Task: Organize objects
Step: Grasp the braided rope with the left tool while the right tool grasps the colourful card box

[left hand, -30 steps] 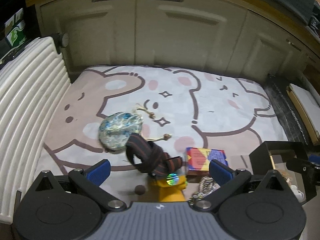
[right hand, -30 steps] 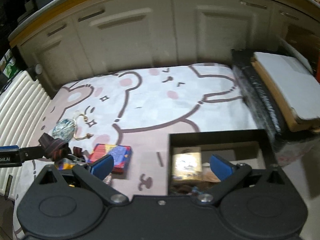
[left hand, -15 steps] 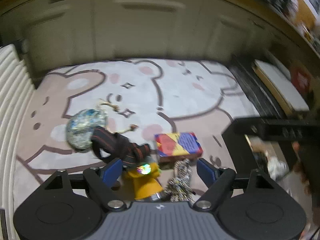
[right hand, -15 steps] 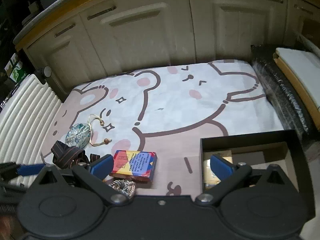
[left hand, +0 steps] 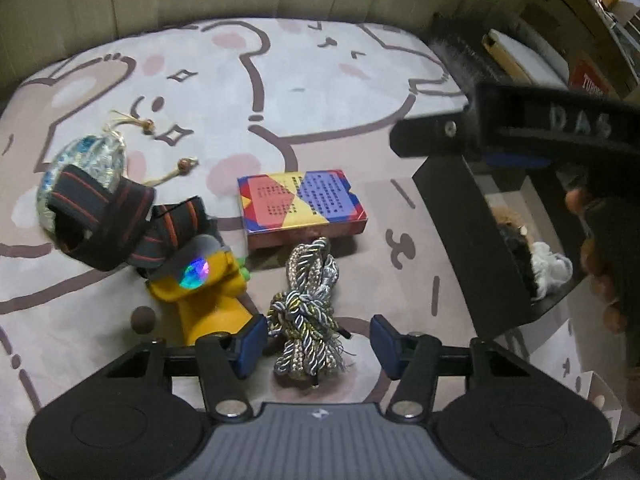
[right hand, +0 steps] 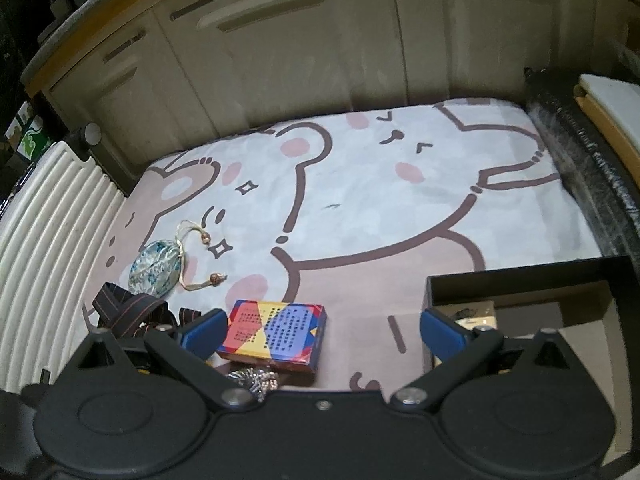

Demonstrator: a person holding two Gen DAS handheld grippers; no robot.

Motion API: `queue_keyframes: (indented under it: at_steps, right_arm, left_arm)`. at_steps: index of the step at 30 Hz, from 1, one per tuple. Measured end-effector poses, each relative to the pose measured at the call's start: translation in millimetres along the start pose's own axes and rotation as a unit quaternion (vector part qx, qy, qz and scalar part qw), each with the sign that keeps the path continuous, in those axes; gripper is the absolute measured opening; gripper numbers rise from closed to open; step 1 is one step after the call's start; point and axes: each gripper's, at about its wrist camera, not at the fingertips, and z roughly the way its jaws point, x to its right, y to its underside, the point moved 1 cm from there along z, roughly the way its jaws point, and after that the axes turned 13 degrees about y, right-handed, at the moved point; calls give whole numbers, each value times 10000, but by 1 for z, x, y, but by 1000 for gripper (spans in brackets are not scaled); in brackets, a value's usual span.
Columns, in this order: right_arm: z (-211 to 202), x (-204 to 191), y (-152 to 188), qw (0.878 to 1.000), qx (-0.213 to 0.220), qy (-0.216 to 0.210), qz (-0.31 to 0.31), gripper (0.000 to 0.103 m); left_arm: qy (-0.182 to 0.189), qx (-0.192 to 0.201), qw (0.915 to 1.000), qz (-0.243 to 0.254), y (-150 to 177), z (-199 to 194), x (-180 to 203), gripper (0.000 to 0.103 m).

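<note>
The left gripper [left hand: 314, 340] is closing its blue pads around the knotted bundle of silver-and-gold cord [left hand: 308, 316], which is lying between them on the bear-print mat [left hand: 320, 80], not yet pinched. The bundle's long axis is running straight ahead from the jaws, so they are crossing it squarely. The right gripper [right hand: 320, 332] is hanging spread and empty, farther off, above the colourful card box [right hand: 276, 330]. The black storage box [left hand: 492, 248] is sitting to the right.

Twisted metallic cord bundle [left hand: 308, 312] glints; striped strap [left hand: 116, 220] is woven cloth; printed box [left hand: 300, 204] glossy card; bear-print mat [left hand: 320, 80] matt fabric.
</note>
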Motion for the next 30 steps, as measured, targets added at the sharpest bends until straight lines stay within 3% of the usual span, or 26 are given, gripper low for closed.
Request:
queue_keyframes:
  at_steps: [6,11,13,14,23,26,30]
  right_arm:
    - [16,-8,-2,9996,-251,-96,-67,103]
    - [28,-12,0,9992,-382,-101,-111,103]
    - [32,-13,0,9989,-438,-120,-93,103]
    - [35,-13,0,9990,-420,79,138,103]
    - [66,-22,1,9941,-903,62,594,102]
    - [72,-33,0,9948,-848,285,489,102]
    - [82,-53,-1,9934,-1057,131,429,101]
  left_arm:
    - [-347,-163,9988,306,-1,28,7,53]
    - [-724,-346,9953,548,2,49,6,39]
    - [-700,-317,9958,487,0,49,4,38]
    - [-687,-305,9962,451,0,49,3,37]
    - [-375,-539,9968,446,8,38,0,34]
    - [-317,-623,9965,453,13,35,-4,34]
    - [-252,-669,9965,437,18,26,-9,34]
